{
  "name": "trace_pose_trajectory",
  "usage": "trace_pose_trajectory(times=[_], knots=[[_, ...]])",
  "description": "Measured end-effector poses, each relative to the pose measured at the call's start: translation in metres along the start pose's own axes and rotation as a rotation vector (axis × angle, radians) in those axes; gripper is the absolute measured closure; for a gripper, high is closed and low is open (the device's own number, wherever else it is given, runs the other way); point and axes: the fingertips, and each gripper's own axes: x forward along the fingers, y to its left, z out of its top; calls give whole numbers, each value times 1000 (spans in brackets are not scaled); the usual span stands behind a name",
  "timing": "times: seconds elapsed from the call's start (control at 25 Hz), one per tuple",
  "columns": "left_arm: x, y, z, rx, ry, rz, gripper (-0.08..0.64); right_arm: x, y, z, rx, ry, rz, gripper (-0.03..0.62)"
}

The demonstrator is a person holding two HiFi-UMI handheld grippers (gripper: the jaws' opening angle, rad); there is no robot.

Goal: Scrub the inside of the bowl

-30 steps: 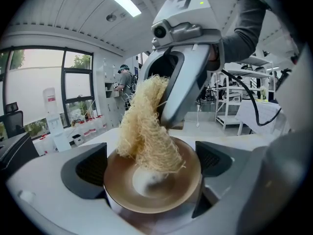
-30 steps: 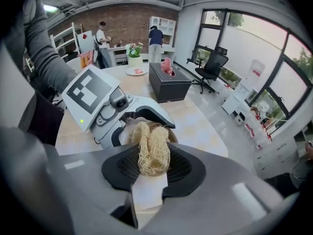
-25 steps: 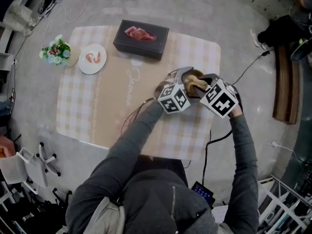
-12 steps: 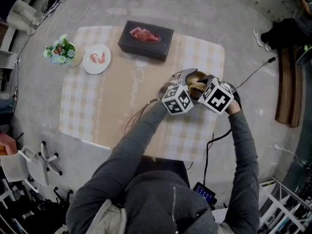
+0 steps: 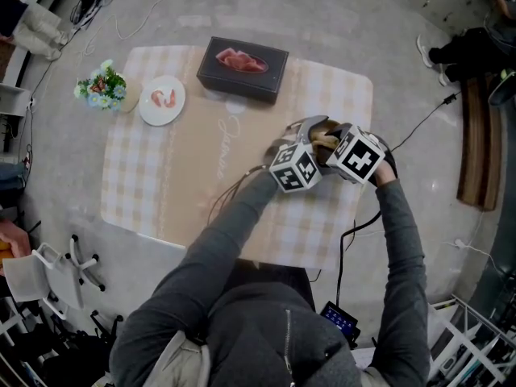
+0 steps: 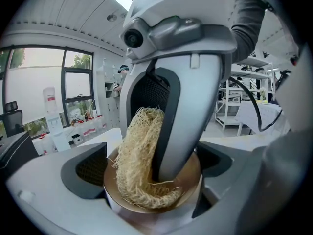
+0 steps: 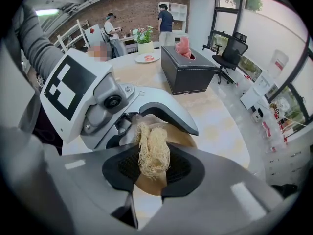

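Over the checked table's (image 5: 161,184) right side, head view, two hand-held grippers meet at a brown bowl (image 5: 317,126). Left gripper view: the left gripper (image 6: 151,185) clamps the bowl between its jaws. Right gripper view: the right gripper (image 7: 152,165) pinches a straw-coloured loofah scrubber (image 7: 152,153), pressed inside the bowl. Hard strokes could lever the bowl out of the left jaws, or tear the scrubber free.
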Motion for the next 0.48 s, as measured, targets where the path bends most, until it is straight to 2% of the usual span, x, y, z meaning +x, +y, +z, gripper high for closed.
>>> trace_pose_trajectory(times=[0.48], knots=[[0,0,0,-2,-2,0,3,4,-10,8,58,-29,-48,494]])
